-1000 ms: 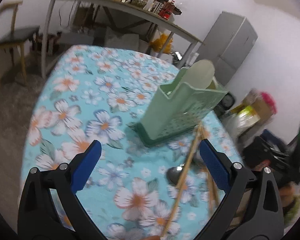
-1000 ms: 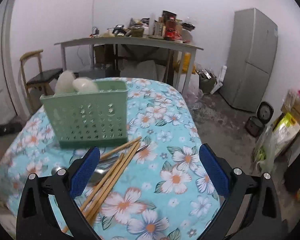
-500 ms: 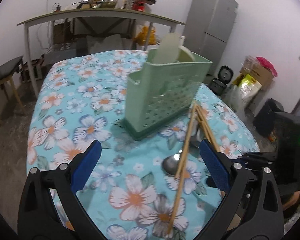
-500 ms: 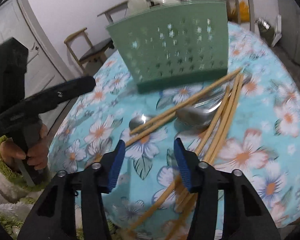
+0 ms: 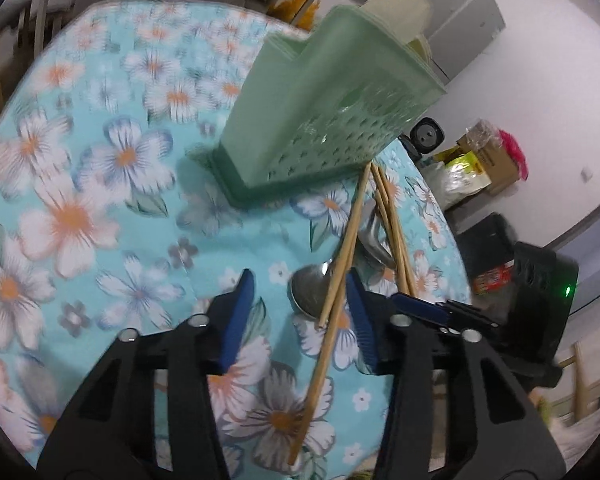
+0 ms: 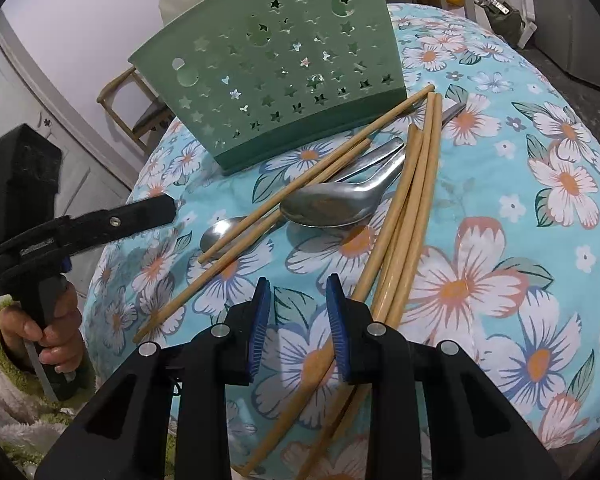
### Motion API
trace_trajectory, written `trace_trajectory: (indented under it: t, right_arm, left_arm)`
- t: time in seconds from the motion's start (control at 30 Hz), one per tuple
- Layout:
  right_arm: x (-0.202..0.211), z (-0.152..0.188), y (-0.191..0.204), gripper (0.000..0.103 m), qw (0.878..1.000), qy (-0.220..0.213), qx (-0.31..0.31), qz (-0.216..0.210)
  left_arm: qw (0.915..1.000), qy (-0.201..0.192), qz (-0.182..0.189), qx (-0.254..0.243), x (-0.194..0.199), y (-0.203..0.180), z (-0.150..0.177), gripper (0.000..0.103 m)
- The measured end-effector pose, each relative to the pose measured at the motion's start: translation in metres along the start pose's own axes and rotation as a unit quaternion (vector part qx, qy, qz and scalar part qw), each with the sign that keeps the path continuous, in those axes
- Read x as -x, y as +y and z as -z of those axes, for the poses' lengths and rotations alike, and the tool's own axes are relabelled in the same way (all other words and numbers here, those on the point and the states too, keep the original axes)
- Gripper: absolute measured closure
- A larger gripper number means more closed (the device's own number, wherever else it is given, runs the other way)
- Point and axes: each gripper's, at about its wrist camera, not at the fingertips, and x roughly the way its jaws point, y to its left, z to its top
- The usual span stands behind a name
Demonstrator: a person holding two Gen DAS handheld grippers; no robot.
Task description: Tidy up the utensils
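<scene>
A green perforated utensil holder (image 6: 272, 80) stands on the floral tablecloth (image 6: 500, 208); it also shows in the left wrist view (image 5: 324, 104). Several wooden chopsticks (image 6: 412, 200) and two metal spoons (image 6: 332, 200) lie in front of it. My right gripper (image 6: 298, 320) is partly open and empty, low over the cloth, its right finger beside a chopstick bundle. My left gripper (image 5: 300, 316) is partly open and empty, with two chopsticks (image 5: 336, 280) and a small spoon bowl (image 5: 310, 292) between its fingers. The left gripper appears in the right wrist view (image 6: 100, 220).
White ladles stick out of the holder (image 5: 400, 4). A wooden chair (image 6: 136, 100) stands behind the table. A grey fridge (image 5: 460, 20), boxes and bags (image 5: 484, 160) sit on the floor beyond the table's edge.
Both grippers have narrowed from wide open and dropped close over the utensils. The left gripper now straddles two chopsticks and the small spoon.
</scene>
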Motion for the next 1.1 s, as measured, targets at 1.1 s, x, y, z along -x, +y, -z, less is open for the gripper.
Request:
trace_trajectory:
  t: [1.1]
  right_arm:
    - [0.013, 0.002, -0.001, 0.075, 1.000, -0.027, 0.011, 0.006]
  left_arm:
    - [0.9948, 0.028, 0.017, 0.096, -0.023, 0.007, -0.003, 0.102]
